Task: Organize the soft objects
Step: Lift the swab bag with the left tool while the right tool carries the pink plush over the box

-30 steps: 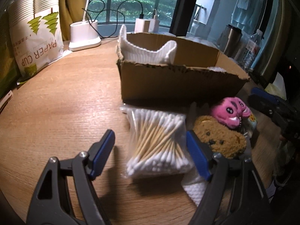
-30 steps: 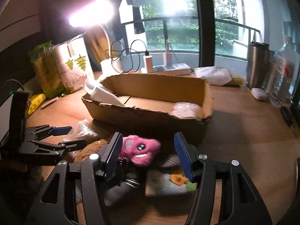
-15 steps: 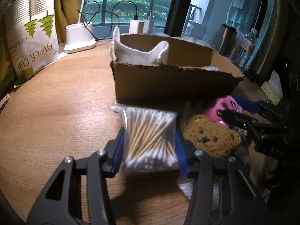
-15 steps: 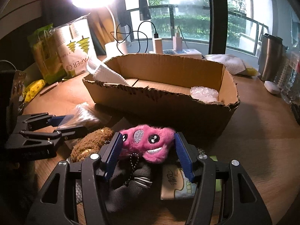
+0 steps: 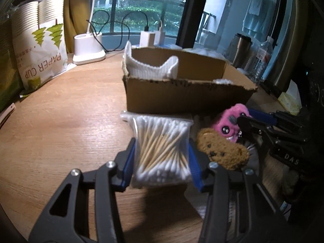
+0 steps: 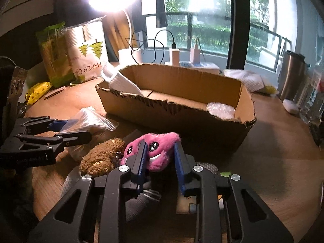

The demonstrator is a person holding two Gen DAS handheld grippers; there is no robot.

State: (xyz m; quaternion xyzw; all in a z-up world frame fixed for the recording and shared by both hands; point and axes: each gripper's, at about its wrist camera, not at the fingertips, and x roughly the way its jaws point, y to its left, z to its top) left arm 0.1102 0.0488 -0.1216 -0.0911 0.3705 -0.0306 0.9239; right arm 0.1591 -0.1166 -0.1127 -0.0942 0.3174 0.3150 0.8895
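My left gripper [image 5: 161, 160] is shut on a clear bag of cotton swabs [image 5: 162, 147], in front of the cardboard box [image 5: 182, 99]. My right gripper [image 6: 159, 158] is shut on a pink plush monster [image 6: 156, 151], squeezing it just above the table. A brown plush bear [image 6: 101, 158] lies beside it; it also shows in the left wrist view [image 5: 222, 151]. The box [image 6: 182, 109] holds a white knitted cloth [image 6: 121, 83] at its left end and a clear bubble-wrap bundle [image 6: 221, 110] at its right end. A grey sock [image 6: 145, 198] lies under the right gripper.
A paper cup pack [image 5: 40, 46] and a white lamp base [image 5: 88, 49] stand at the back left. Chargers with cables [image 6: 174, 55] sit behind the box. A steel tumbler [image 6: 291, 75] and bottles stand at the right. A printed card [image 6: 186, 202] lies under the right gripper.
My left gripper closed on the bag of cotton swabs. My right gripper closed on the pink plush monster, now squeezed narrower between the pads.
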